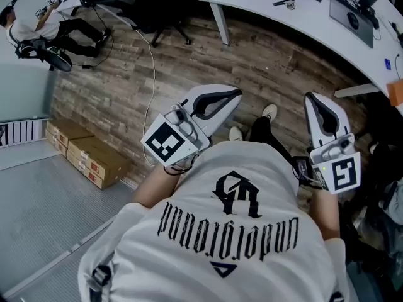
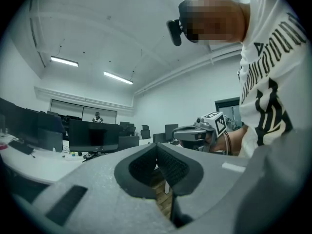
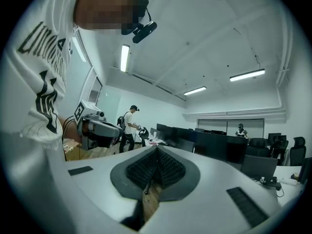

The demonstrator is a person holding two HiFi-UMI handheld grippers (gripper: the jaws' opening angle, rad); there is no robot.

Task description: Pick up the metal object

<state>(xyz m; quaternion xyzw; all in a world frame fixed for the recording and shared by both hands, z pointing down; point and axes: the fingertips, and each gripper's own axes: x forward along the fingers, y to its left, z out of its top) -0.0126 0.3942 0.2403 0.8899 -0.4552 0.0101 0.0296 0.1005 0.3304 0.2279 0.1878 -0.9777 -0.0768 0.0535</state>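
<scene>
Both your white left gripper (image 2: 157,150) and white right gripper (image 3: 157,152) have jaws pressed together on nothing. The metal object shows in no view. Risk: arrive at it with jaws unopened and you knock it aside rather than grip it

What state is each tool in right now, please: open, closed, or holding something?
Left tool: closed, holding nothing.
Right tool: closed, holding nothing.
</scene>
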